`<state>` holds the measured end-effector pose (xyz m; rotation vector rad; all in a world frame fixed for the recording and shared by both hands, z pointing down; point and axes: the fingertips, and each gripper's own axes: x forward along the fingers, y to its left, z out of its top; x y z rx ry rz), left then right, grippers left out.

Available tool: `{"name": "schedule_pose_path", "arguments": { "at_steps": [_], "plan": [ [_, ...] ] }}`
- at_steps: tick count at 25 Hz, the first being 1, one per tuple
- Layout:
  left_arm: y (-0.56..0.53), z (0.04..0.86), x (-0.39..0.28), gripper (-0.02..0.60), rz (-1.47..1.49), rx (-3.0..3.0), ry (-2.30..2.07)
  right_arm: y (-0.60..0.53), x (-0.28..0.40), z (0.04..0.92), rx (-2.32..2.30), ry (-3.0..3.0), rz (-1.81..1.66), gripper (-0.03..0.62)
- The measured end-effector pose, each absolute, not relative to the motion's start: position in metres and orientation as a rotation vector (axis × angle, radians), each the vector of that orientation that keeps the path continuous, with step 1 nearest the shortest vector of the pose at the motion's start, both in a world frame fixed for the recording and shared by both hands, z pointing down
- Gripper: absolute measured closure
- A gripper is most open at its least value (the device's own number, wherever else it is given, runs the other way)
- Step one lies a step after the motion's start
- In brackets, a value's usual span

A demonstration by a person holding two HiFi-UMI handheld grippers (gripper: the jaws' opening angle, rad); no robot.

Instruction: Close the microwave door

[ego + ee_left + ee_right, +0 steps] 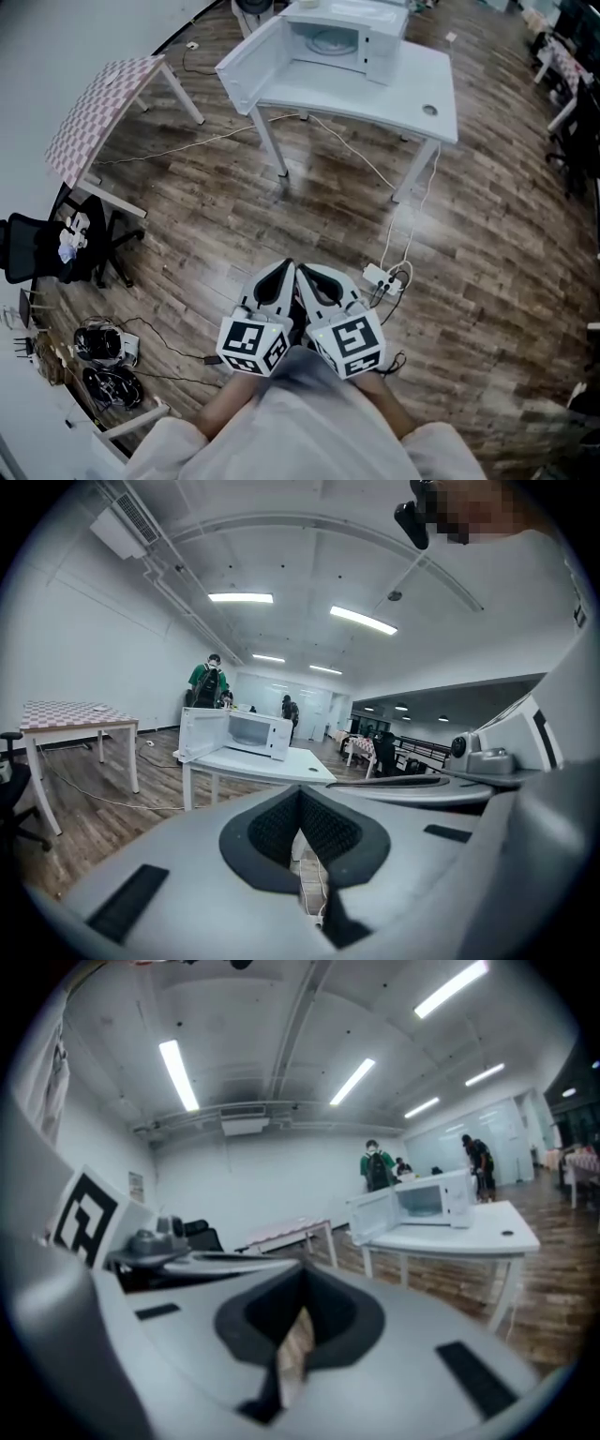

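Approach step: microwave (342, 37) on white desk (417, 98) well ahead, door (248, 64) wide open. Left gripper (285, 267) & right gripper (303, 271) at waist, fingers clenched, seemingly empty. Next: walk up, push door to

microwave (342, 37) is clipped by the top edge in the head view. people (208, 682) standing behind it are too small to make out. desks (567, 70) on the right run off frame.
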<state>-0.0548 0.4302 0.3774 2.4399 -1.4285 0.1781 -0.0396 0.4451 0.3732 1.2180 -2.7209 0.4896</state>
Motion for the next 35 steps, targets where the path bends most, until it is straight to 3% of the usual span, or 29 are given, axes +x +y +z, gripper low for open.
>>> {"name": "schedule_pose_path", "arguments": {
  "at_steps": [11,35],
  "plan": [
    [0.404,0.383,-0.053,0.569,0.158,2.401,-1.396,0.421,-0.036,0.38,1.207,-2.722,0.582,0.572],
    [0.272,0.39,-0.133,0.569,0.052,2.337,-1.335,0.289,-0.117,0.385,1.162,-2.631,0.583,0.572]
  ]
}}
